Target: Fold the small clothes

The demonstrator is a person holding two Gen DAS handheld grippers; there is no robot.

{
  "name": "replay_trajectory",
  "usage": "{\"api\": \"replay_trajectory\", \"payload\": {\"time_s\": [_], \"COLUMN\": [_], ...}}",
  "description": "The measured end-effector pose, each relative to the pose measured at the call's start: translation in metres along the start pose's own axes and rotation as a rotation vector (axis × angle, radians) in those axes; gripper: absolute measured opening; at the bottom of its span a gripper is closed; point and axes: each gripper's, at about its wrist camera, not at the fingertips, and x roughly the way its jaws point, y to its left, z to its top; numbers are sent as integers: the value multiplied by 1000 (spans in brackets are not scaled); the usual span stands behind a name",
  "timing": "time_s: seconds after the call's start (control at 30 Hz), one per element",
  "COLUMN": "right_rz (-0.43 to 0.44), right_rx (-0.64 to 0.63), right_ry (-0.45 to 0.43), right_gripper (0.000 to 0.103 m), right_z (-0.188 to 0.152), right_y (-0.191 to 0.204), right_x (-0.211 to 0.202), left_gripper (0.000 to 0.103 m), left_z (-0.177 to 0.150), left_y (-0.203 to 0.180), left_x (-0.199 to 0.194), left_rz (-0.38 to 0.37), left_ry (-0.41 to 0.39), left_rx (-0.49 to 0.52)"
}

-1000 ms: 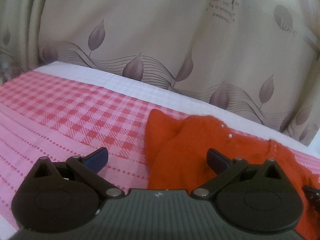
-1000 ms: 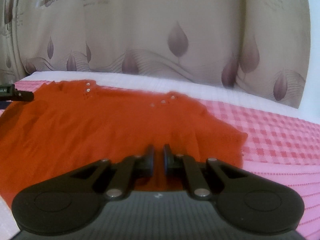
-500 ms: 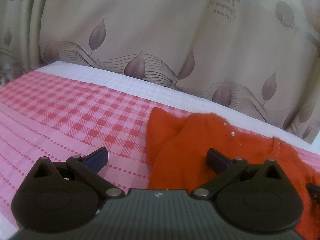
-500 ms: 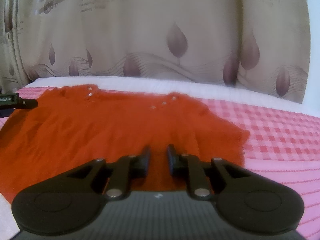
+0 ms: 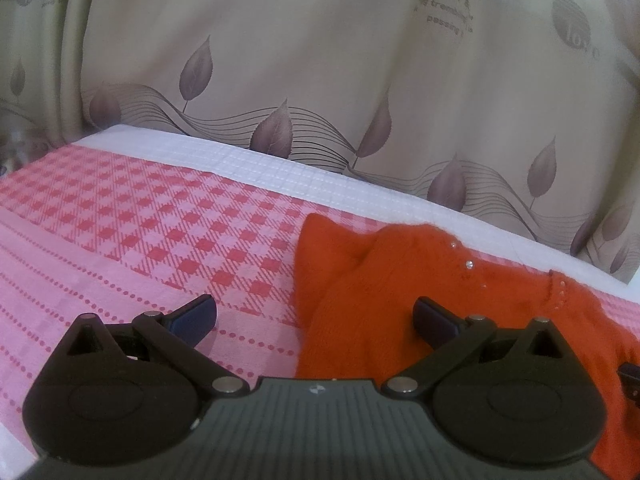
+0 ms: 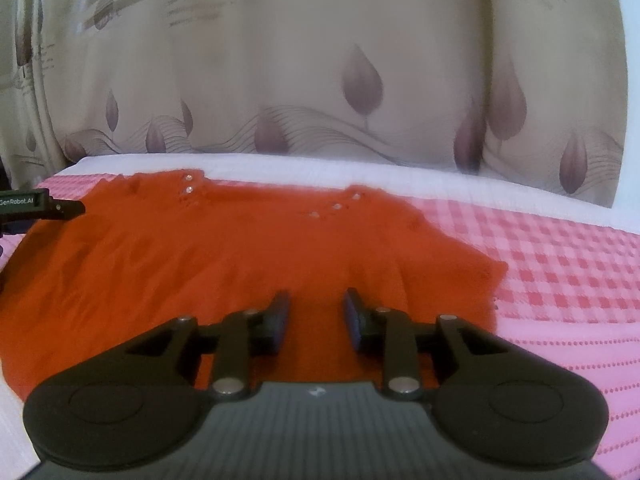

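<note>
An orange knitted top (image 6: 240, 256) with small pearl beads lies spread flat on the pink checked cloth (image 6: 560, 264). It also shows in the left wrist view (image 5: 380, 292), its left sleeve end lying on the cloth. My left gripper (image 5: 316, 316) is wide open and empty over the top's left edge, one finger above the cloth, the other above the top. My right gripper (image 6: 316, 312) is partly open and empty, low over the top's near hem. The left gripper's tip (image 6: 44, 206) shows at the left edge of the right wrist view.
A beige curtain (image 5: 320, 80) with a leaf print hangs close behind the surface. A white strip (image 5: 280, 168) runs along the far edge of the pink checked cloth (image 5: 120, 220), which stretches bare to the left of the top.
My right gripper has opened from nearly shut to partly open and let go of the top's hem. The left gripper has stayed open and barely moved.
</note>
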Motion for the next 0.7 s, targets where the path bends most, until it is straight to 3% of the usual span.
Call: {"api": "replay_trajectory", "payload": {"time_s": [0.07, 0.13, 0.17, 0.7], "right_rz": [6, -1, 2, -35], "right_rx": [-9, -25, -41, -41], "right_ry": [0, -4, -6, -23], "right_gripper": [55, 93, 97, 103], "right_z": [0, 0, 0, -1], "right_y": [1, 5, 8, 9], "right_x": [0, -1, -1, -3], "left_gripper": [103, 103, 103, 103], "left_z": [0, 0, 0, 0], "left_y": [0, 0, 0, -1], "left_x": [0, 0, 0, 2], "left_rz": [0, 0, 0, 6], "left_ry": [1, 2, 3, 17], "left_rx": [0, 0, 0, 6]}}
